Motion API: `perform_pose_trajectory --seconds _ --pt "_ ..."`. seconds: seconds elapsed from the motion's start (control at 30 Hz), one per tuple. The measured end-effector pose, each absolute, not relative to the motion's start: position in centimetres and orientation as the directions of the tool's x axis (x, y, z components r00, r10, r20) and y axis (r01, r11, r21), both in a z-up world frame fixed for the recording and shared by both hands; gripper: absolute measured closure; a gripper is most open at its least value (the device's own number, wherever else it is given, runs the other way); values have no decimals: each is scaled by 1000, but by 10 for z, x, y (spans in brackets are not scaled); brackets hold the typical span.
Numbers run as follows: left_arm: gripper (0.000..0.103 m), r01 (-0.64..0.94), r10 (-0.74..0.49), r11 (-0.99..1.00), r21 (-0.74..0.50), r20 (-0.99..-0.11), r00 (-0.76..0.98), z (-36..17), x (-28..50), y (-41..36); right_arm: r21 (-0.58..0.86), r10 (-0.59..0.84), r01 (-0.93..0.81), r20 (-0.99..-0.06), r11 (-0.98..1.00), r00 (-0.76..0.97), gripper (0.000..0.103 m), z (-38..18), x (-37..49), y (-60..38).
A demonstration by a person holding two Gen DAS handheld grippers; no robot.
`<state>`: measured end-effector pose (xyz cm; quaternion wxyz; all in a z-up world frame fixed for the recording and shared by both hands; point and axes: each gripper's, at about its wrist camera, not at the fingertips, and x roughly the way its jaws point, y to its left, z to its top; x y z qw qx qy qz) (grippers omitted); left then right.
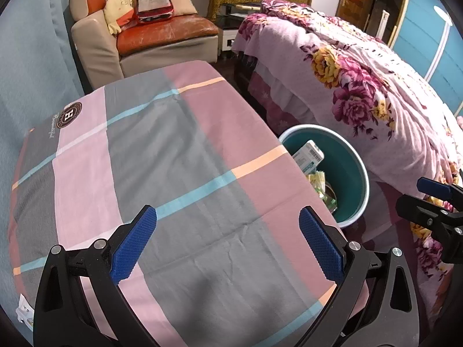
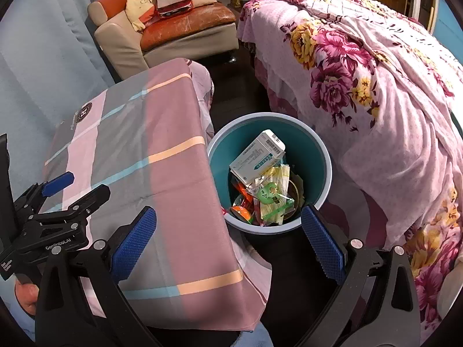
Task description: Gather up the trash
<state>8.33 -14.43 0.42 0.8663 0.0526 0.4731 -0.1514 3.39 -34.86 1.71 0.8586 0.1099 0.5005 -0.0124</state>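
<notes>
A teal bin with a pale blue rim (image 2: 318,156) stands on the dark floor between the table and the bed; it also shows in the left wrist view (image 1: 347,173). In it lie a white carton (image 2: 257,156), a yellow-green wrapper (image 2: 272,199) and an orange item (image 2: 241,212). My right gripper (image 2: 228,240) is open and empty, above the table's right edge and the bin's near side. My left gripper (image 1: 227,241) is open and empty above the checked tablecloth (image 1: 173,159). Each gripper shows at the edge of the other's view.
A bed with a pink floral cover (image 2: 376,101) fills the right. A tan and orange sofa (image 1: 144,37) with cushions and a red Hennessy pillow (image 1: 152,0) stands at the back. A blue curtain (image 1: 29,72) hangs on the left. A white scrap (image 1: 24,310) lies at the table's lower left.
</notes>
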Motion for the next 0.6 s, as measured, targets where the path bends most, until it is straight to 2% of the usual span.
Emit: perform_pose_trajectory --seconds 0.6 --pt "4 313 -214 948 -62 -851 479 -7 91 -142 158 68 146 -871 977 487 7 9 44 -352"
